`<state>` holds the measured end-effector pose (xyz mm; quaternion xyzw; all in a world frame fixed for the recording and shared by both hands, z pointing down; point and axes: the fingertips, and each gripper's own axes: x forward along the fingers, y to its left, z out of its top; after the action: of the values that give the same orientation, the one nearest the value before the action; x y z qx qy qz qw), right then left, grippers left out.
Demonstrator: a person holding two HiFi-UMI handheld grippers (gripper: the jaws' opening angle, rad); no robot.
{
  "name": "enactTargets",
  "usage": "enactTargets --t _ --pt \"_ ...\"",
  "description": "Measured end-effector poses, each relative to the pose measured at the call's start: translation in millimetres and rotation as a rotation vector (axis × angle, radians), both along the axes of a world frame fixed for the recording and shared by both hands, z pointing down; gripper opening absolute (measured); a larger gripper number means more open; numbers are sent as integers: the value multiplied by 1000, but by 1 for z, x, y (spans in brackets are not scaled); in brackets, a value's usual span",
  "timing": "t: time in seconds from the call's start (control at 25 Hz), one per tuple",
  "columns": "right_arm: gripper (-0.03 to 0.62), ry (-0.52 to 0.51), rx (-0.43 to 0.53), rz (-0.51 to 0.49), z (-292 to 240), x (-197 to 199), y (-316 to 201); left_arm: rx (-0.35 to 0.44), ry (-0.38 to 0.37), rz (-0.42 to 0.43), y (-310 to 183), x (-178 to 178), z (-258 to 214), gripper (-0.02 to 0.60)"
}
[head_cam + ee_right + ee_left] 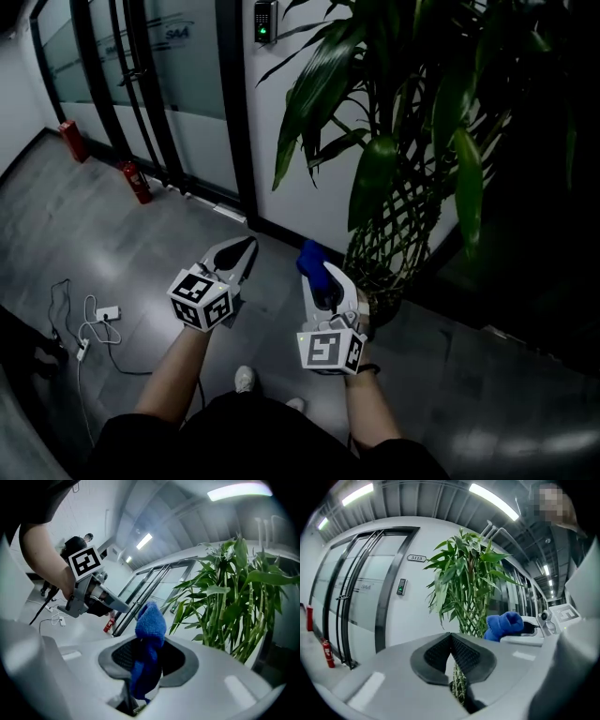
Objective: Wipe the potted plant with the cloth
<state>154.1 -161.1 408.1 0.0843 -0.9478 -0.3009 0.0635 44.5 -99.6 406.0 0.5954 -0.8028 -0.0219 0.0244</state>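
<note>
A tall potted plant (412, 122) with long green leaves and woven stems stands against the white wall; it also shows in the left gripper view (466, 583) and the right gripper view (234, 597). My right gripper (322, 274) is shut on a blue cloth (310, 256), which sticks up between the jaws (149, 639) and appears at the right of the left gripper view (504, 625). The cloth hangs short of the woven stems (394, 253), apart from them. My left gripper (239, 251) is shut with nothing in it, its pads (465, 654) pressed together, left of the right gripper.
Glass doors (141, 66) with black frames stand at the left. Two red fire extinguishers (138, 181) sit by them on the grey floor. A white charger with cable (98, 319) lies at the lower left. A keypad (265, 21) hangs on the wall.
</note>
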Motion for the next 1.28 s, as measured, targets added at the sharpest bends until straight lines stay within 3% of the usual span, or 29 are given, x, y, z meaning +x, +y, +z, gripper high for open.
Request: enactTargets --t 0.24,0.4,0.56,0.64,0.8,1.0,1.16,1.28 --pt "112 3 15 -12 -1 -15 7 4 26 -5 -2 -24 14 6" --pt "112 7 5 58 1 -31 -11 -3 34 67 -24 -44 28 6" --pt "112 2 5 159 2 -67 -21 8 50 147 -38 -93 41 6" --pt "112 -23 -13 250 2 -89 -28 17 56 226 -52 -123 49 6" --pt "112 -52 -14 550 -1 -118 -51 31 40 457 -91 -168 45 6" --pt "112 -112 -83 737 -6 -143 -61 27 7 642 -107 -211 33 6" --pt "112 -152 -105 876 -16 -131 -54 36 17 810 -120 -203 23 6" --pt "112 -156 -37 933 -35 -125 -53 68 -3 867 -133 -198 9 6"
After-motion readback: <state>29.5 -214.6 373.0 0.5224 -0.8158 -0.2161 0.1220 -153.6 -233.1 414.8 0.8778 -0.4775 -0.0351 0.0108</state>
